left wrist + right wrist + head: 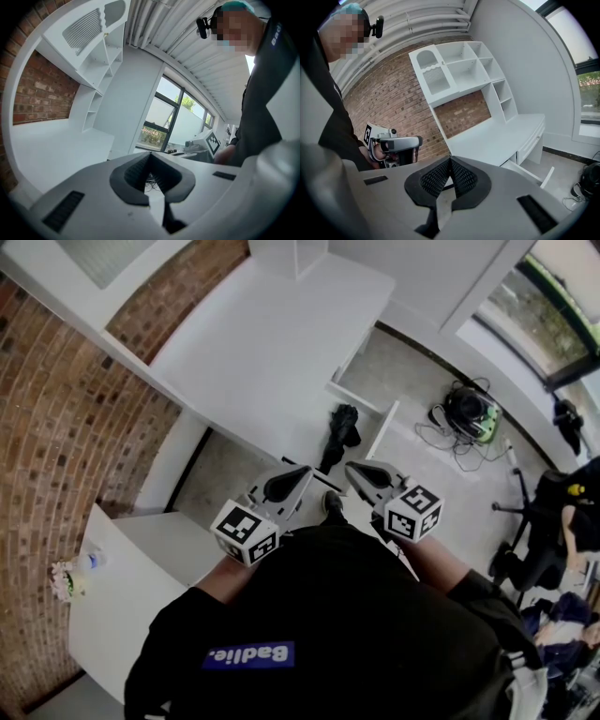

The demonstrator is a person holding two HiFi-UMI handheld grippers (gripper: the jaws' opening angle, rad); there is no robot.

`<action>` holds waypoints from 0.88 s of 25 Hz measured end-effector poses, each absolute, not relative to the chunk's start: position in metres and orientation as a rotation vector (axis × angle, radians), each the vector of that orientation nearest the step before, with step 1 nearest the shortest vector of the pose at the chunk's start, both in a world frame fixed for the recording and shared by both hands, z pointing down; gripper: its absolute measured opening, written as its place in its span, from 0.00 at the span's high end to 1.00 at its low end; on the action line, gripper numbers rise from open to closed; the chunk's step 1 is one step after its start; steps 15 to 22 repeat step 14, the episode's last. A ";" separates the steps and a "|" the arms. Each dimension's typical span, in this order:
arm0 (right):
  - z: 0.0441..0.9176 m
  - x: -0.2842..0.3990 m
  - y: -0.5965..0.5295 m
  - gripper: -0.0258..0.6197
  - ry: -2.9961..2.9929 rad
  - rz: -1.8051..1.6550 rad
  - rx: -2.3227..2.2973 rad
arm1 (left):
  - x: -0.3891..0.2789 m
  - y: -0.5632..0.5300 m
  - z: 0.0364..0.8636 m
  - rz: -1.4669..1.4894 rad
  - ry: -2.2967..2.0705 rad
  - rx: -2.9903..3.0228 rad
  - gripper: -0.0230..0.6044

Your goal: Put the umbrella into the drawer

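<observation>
At the desk (272, 343) front, the drawer (383, 427) stands pulled out. The black umbrella (341, 430) appears to lie in it, well apart from both tongs. Left gripper (302, 472) and right gripper (354, 469) are both closed on nothing. Judged status: placing looks done; the drawer is not yet pushed in. Whether the umbrella rests fully inside or overhangs the near edge cannot be told. Neither gripper view shows it.

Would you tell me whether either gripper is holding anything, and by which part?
Nothing is held: the left gripper and the right gripper are both shut and empty.
</observation>
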State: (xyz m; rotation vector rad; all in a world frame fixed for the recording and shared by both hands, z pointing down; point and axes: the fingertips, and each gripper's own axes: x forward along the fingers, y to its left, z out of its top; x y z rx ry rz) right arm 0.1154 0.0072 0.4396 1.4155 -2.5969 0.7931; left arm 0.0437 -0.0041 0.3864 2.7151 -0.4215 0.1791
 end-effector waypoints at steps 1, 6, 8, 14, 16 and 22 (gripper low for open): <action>0.440 0.116 0.007 0.91 -2.597 0.793 1.417 | 0.044 -0.005 0.387 0.177 -0.423 2.714 0.96; 0.440 0.121 0.006 0.91 -2.592 0.788 1.435 | 0.046 -0.005 0.386 0.168 -0.423 2.714 0.96; 0.440 0.122 0.007 0.91 -2.588 0.789 1.434 | 0.047 -0.005 0.385 0.165 -0.421 2.715 0.96; 0.439 0.126 0.009 0.91 -2.593 0.774 1.444 | 0.051 -0.004 0.385 0.166 -0.423 2.716 0.96; 0.439 0.126 0.009 0.91 -2.593 0.774 1.444 | 0.051 -0.004 0.385 0.166 -0.423 2.716 0.96; 0.439 0.126 0.009 0.91 -2.593 0.774 1.444 | 0.051 -0.004 0.385 0.166 -0.423 2.716 0.96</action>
